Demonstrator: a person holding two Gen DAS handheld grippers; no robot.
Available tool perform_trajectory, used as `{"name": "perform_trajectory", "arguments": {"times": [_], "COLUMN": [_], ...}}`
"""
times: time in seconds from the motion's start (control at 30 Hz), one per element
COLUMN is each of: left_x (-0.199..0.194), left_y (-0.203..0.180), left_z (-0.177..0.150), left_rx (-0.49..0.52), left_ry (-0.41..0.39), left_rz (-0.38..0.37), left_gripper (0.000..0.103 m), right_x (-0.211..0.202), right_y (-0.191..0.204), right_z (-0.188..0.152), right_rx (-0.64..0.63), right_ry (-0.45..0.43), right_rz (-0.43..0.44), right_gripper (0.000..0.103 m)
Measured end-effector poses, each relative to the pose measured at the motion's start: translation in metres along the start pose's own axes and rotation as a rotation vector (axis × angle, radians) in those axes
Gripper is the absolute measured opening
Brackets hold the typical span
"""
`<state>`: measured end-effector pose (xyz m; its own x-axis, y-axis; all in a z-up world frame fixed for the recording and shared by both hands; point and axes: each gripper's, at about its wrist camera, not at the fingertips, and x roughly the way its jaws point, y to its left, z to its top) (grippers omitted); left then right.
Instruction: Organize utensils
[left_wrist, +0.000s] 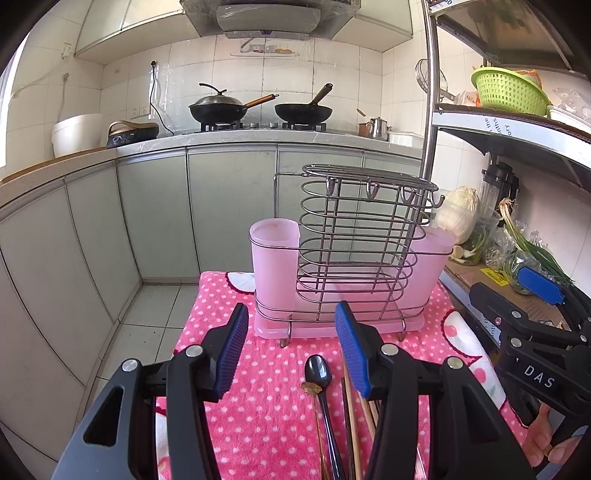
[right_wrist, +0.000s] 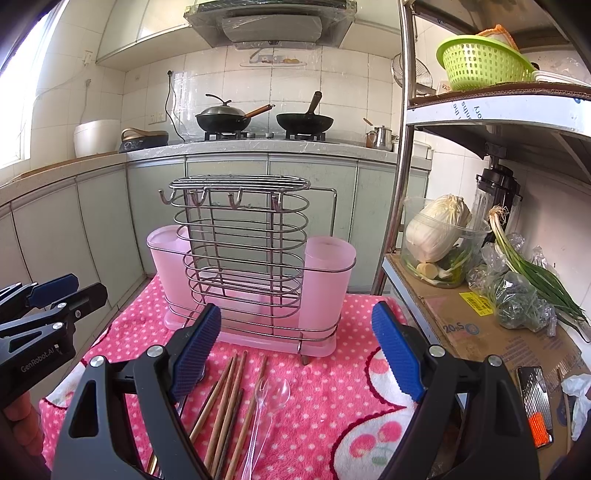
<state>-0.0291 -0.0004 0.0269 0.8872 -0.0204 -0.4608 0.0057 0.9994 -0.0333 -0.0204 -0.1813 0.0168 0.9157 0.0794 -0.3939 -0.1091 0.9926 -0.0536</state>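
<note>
Both your claws are spread wide and hold nothing. Your left claw (left_wrist: 291, 347) hangs over the dark spoon (left_wrist: 318, 369). Your right claw (right_wrist: 295, 347) hangs over the chopsticks (right_wrist: 225, 398) and the clear spoon (right_wrist: 271, 397). All of these lie flat on the pink towel (right_wrist: 332, 406), just in front of the rack (right_wrist: 243, 258), which has a pink cup (right_wrist: 325, 280) at each end.

The chopsticks look light, thin and stiff. They lie close together and may roll, so pinch one across its middle. The clear spoon looks like thin plastic and may be slippery; take it by the handle, gently. The dark spoon looks hard and smooth. Grab its handle, not the round bowl. The soft towel may give way when you press down.
</note>
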Motion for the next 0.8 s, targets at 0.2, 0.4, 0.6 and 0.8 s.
{"name": "perform_trajectory", "arguments": {"times": [0.2, 0.4, 0.6, 0.8], "left_x": [-0.0003, -0.0005, -0.0029, -0.0002], "left_y": [0.0000, -0.0002, -0.0008, 0.0009], "left_z": [0.0001, 0.0000, -0.0004, -0.0008], "left_rx": [0.001, -0.001, -0.001, -0.003], "left_ry": [0.000, 0.002, 0.004, 0.015], "left_rz": [0.001, 0.000, -0.002, -0.004], "left_gripper": [0.048, 0.048, 0.048, 0.049], "right_x": [-0.0001, -0.0006, -0.0008, 0.0006], "right_y": [-0.0002, 0.0000, -0.0010, -0.0024], "right_z": [0.0002, 0.0002, -0.0004, -0.0012], "right_rx": [-0.001, -0.002, 0.006, 0.023], "right_ry": [0.001, 0.000, -0.002, -0.001], "right_rz": [0.001, 0.000, -0.002, 0.004], "right_gripper": [0.084, 0.084, 0.084, 0.084]}}
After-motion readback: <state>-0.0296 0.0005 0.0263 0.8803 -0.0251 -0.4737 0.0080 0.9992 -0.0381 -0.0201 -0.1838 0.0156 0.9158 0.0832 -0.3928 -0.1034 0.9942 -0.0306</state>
